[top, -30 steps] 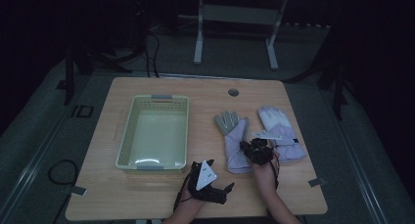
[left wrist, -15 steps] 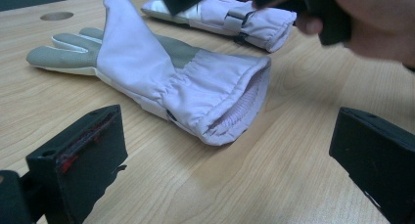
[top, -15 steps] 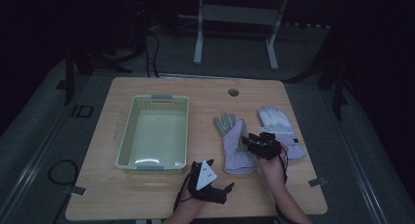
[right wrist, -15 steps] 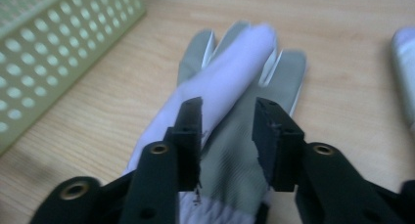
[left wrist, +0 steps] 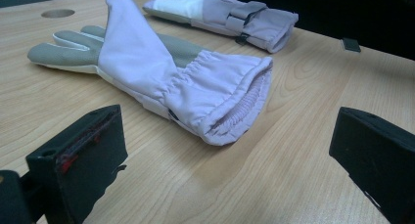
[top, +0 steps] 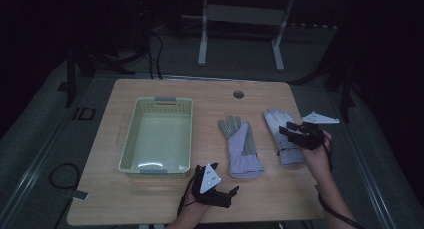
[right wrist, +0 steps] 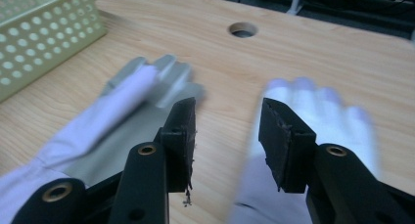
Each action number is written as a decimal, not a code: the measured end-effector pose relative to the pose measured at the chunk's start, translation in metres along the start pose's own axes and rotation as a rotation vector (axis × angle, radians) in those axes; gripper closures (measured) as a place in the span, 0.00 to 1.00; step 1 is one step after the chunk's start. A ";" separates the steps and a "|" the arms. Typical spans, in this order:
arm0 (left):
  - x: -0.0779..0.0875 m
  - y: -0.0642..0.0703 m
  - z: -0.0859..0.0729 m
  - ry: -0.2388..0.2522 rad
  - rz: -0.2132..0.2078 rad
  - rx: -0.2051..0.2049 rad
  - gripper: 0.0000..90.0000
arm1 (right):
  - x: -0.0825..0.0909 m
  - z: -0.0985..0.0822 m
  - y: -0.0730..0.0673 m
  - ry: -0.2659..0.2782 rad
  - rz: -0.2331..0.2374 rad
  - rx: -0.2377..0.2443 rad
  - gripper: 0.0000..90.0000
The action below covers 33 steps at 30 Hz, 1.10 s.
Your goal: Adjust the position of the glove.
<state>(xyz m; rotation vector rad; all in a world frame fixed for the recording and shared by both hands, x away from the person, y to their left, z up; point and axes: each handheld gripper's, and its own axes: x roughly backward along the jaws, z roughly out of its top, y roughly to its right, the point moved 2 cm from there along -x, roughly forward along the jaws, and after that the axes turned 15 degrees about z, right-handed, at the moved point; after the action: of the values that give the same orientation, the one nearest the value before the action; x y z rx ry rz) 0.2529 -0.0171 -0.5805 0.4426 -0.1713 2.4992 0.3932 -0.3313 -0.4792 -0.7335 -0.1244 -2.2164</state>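
basket (top: pixel 158 137) sits on the left half of the table (top: pixel 150 206), nothing visible inside. left gripper (top: pixel 234 190) low on the table just right of the basket's near corner, jaws spread wide, holding nothing. first glove (top: pixel 242 147) lies flat to the right of the basket, cuff end facing that gripper. second glove (top: pixel 280 134) further right of the basket; right gripper (top: pixel 286 132) hovers over it, jaws parted, nothing between them

We see a dim room: a light wooden table (top: pixel 165 209) on grey carpeted floor (top: pixel 45 154), and a white metal-legged stand (top: pixel 240 19) beyond its far edge in darkness.
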 end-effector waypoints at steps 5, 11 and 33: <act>0.000 -0.001 0.000 -0.002 -0.004 0.005 0.01 | 0.015 -0.001 0.022 -0.006 -0.016 -0.001 0.63; 0.000 0.000 0.000 0.000 -0.002 0.002 0.01 | 0.013 -0.012 0.045 -0.033 -0.029 -0.016 0.62; 0.000 0.000 0.000 0.000 0.004 -0.001 0.01 | -0.038 -0.054 0.073 -0.181 0.018 -0.097 0.71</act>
<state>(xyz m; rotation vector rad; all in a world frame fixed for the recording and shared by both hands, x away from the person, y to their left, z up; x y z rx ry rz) 0.2529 -0.0177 -0.5806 0.4427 -0.1738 2.5029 0.4397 -0.3740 -0.5548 -0.9847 -0.1002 -2.1481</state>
